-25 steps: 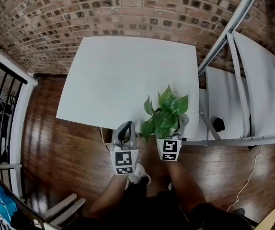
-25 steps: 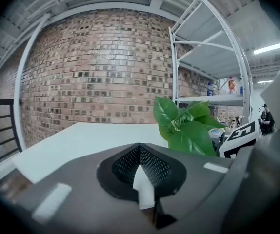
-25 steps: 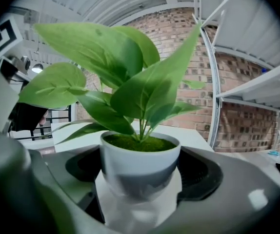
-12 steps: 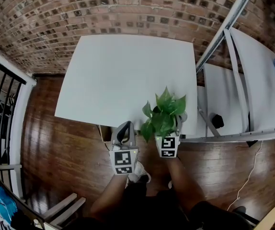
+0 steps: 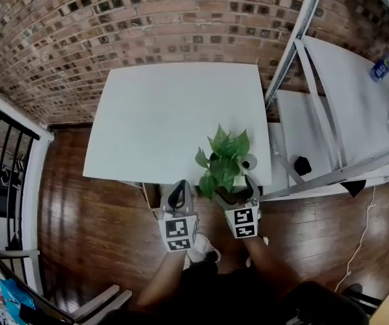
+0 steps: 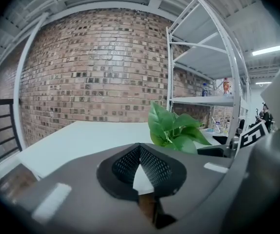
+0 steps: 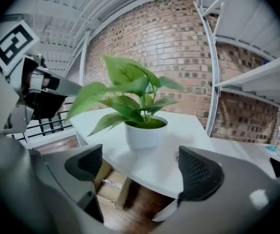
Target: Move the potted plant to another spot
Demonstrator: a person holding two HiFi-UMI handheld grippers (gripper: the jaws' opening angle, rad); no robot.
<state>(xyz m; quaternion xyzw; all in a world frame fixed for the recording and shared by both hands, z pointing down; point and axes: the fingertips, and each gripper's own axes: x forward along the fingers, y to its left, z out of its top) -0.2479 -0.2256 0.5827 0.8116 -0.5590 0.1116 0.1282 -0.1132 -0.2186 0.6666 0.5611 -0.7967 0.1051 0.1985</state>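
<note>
**Plant stands at table's near edge, right gripper wide before it**

Low in the head view, the person's arms reach up the frame with both grippers side by side over the wood floor (image 5: 93, 215). The left gripper (image 6: 140, 151) has its jaws closed tip to tip with nothing between them, and it sits just short of the table's edge. The right gripper (image 7: 145, 165) has its jaws spread wide. The plant (image 7: 141, 112) stands upright in its white pot just beyond their gap, untouched by either pad. The pot rests on the white table (image 5: 160, 114), close to the near edge and toward its right corner. At the frame's right a white shelf rack (image 5: 330, 107) stands beside the table, with a bottle (image 5: 382, 65) on it. A brick wall (image 5: 147, 19) fills the top of the frame.
</note>
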